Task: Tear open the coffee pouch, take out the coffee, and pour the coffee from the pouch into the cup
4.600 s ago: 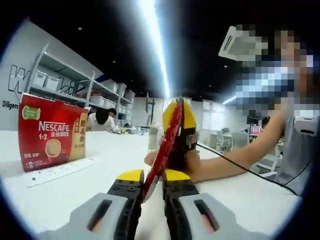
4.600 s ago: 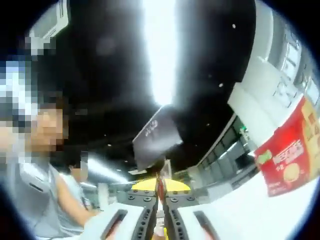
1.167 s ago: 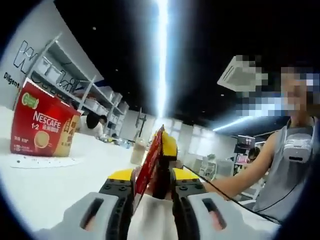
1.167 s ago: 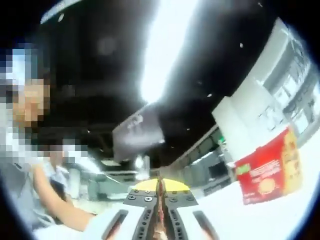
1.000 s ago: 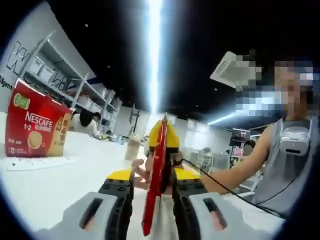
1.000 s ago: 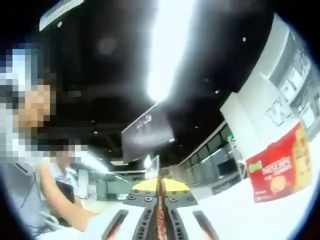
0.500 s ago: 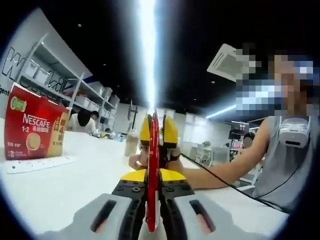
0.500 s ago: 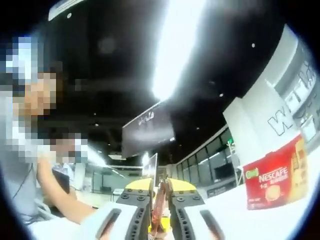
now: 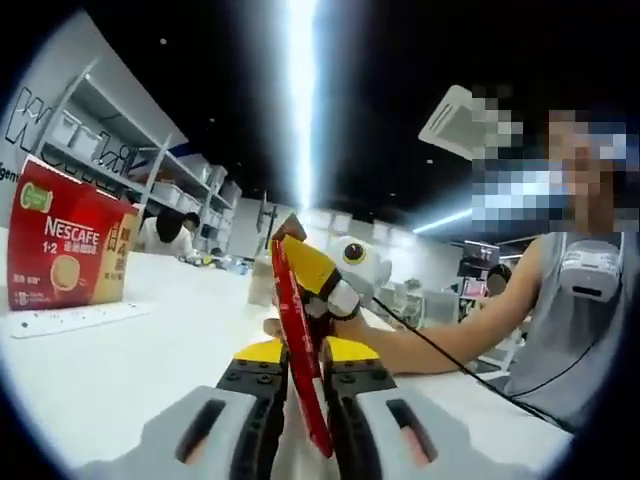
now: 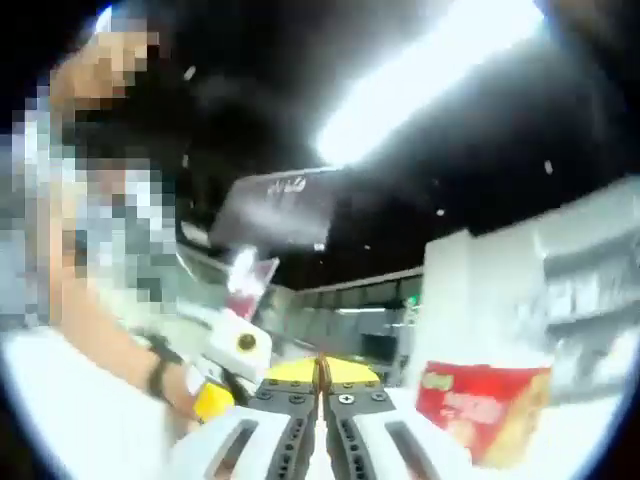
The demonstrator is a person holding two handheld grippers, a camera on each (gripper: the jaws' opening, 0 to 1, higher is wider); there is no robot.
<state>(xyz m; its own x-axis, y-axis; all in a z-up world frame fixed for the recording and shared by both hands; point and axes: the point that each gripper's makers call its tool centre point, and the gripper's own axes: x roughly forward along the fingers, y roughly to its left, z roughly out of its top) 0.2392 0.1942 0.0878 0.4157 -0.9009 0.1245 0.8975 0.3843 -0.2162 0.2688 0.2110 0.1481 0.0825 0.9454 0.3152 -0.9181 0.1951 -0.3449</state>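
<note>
The red coffee pouch (image 9: 298, 340) stands on edge between the jaws of my left gripper (image 9: 303, 372), which is shut on its lower part. It leans left, with its top corner bent. My right gripper (image 9: 312, 275), yellow-fingered with a white body, lies tilted against the pouch's upper edge, held by a person's hand. In the right gripper view my right gripper (image 10: 321, 376) has its jaws pressed together on a thin sliver. The left gripper (image 10: 222, 372) shows low on the left. A pale cup (image 9: 260, 288) stands on the table behind the pouch, mostly hidden.
A red Nescafe box (image 9: 62, 248) (image 10: 478, 405) stands on the white table (image 9: 150, 350), with a white power strip (image 9: 62, 320) in front of it. The person holding the grippers is on the right. Shelving and another seated person are far behind.
My right gripper has twisted sideways at the pouch's top, and the pouch now leans with a bent corner. The right gripper view has rolled, bringing the left gripper into sight.
</note>
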